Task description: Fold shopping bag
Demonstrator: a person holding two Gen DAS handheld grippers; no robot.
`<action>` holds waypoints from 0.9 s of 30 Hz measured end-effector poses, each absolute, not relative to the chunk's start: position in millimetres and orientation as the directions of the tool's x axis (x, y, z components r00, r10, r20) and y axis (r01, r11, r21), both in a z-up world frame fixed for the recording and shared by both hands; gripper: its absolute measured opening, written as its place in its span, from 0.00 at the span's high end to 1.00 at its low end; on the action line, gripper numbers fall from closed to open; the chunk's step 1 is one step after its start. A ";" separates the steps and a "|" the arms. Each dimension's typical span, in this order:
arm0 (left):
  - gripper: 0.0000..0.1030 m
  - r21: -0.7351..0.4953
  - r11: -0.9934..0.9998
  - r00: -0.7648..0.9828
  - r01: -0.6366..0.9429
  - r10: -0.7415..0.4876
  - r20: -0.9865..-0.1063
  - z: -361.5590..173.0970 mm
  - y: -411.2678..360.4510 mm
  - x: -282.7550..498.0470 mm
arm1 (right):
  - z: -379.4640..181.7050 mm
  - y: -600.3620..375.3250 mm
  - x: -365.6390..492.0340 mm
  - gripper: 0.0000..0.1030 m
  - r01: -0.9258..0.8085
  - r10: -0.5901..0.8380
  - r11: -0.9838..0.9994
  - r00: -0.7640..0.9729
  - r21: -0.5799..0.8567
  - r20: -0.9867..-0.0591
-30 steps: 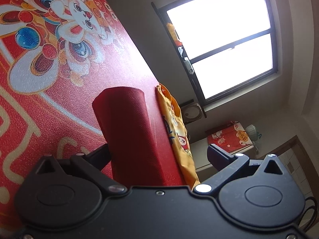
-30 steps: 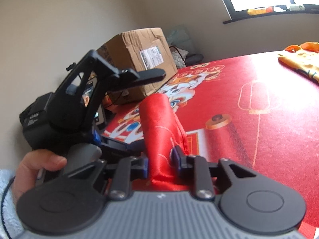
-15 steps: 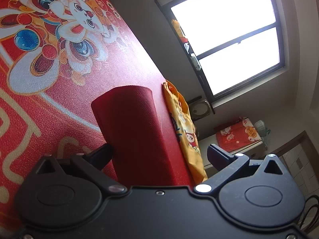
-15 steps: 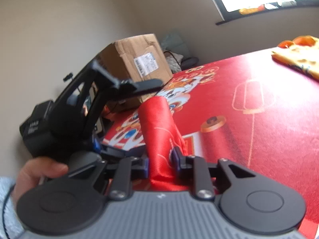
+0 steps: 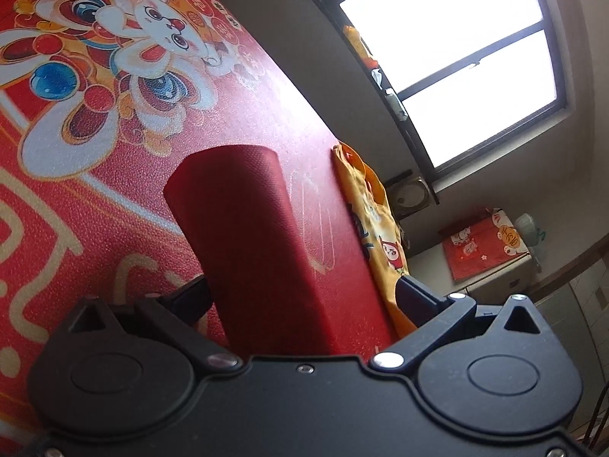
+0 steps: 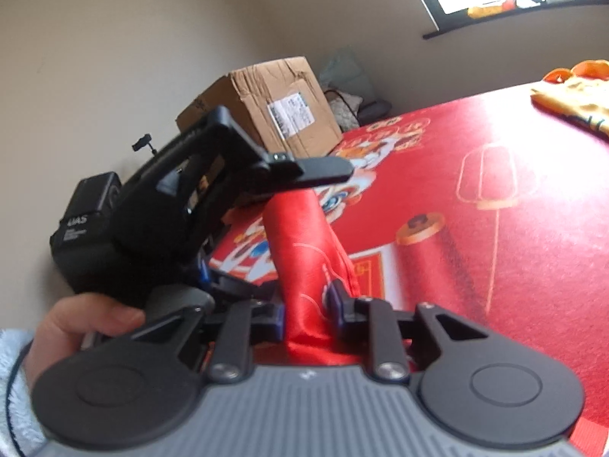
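The red shopping bag [image 6: 300, 236] is folded into a narrow strip that stands up from the table. My right gripper [image 6: 308, 306] is shut on its lower end, blue pads pressing both sides. In the left wrist view the same bag [image 5: 243, 228] shows its dull red back and runs between the jaws of my left gripper [image 5: 302, 289]. That gripper is open: the left finger [image 5: 194, 297] lies against the bag and the right finger [image 5: 415, 297] stands well apart. From the right wrist view, one left finger [image 6: 319, 169] reaches over the bag's top end.
A red table mat [image 5: 114, 76] with a rabbit print covers the table. A yellow bag [image 5: 377, 228] lies at its far edge under the window [image 5: 456, 57]. A cardboard box [image 6: 274, 114] stands by the wall. A person's hand [image 6: 76, 327] holds the left gripper.
The left gripper has tilted a little, so the rabbit print and window sit differently in its view. The right gripper keeps the same hold on the bag.
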State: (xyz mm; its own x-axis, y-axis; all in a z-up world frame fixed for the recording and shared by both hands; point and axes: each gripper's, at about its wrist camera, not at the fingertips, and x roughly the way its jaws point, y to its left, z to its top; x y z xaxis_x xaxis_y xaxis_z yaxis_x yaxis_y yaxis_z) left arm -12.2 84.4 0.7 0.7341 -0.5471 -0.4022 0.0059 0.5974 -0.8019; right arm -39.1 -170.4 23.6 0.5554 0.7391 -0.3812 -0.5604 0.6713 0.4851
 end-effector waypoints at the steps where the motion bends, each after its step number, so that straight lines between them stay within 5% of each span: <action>1: 0.00 -0.801 0.599 0.736 0.013 -0.548 -0.397 0.9 84.4 -13.6 | 23.9 -169.2 -39.8 0.77 -0.572 0.746 0.665 0.545 0.479 -0.384; 12: 0.00 -0.727 0.671 0.771 0.146 -0.538 -0.341 2.2 73.3 -37.7 | 25.0 -163.1 -43.8 0.76 -0.606 0.751 0.660 0.509 0.445 -0.421; 20: 0.01 -0.782 0.607 0.766 0.138 -0.566 -0.305 0.3 82.9 -38.6 | 25.1 -156.0 -44.9 0.76 -0.621 0.740 0.669 0.507 0.409 -0.443; 27: 0.26 -0.814 0.570 0.748 0.109 -0.586 -0.311 -8.0 101.1 -36.2 | 23.6 -152.1 -45.0 0.76 -0.623 0.734 0.674 0.508 0.396 -0.451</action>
State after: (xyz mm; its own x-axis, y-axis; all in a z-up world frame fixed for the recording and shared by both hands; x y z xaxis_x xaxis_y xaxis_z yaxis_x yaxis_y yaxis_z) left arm -36.2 101.1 -8.0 0.7481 -0.5864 -0.3107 0.1089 0.5704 -0.8141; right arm -45.0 -152.1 23.6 0.5076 0.7340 -0.4513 -0.6234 0.6744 0.3957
